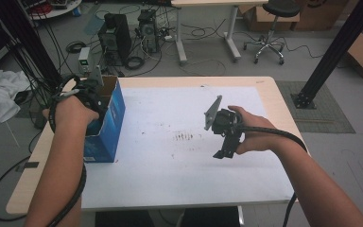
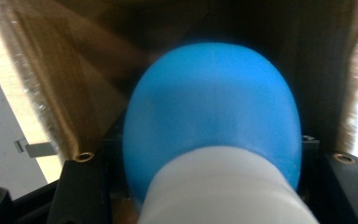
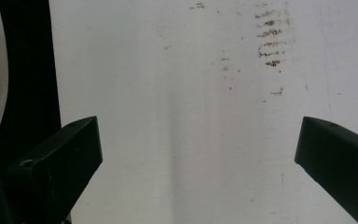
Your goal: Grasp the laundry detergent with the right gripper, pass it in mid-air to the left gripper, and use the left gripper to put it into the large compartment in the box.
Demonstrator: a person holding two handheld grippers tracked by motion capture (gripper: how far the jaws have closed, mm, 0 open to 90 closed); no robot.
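left gripper is down inside the open blue box at the table's left edge, clamped on a blue and white ball. right gripper hangs over the white sheet, jaws wide apart, holding nothing.

Overhead forward-down; two close tool views

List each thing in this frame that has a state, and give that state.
Left gripper: down in the box's open top, shut on the blue and white object.
Blue and white object: held between the left jaws, inside the box.
Blue box: upright on the table's left edge, top open.
Right gripper: open, empty, hovering over the white table mat.
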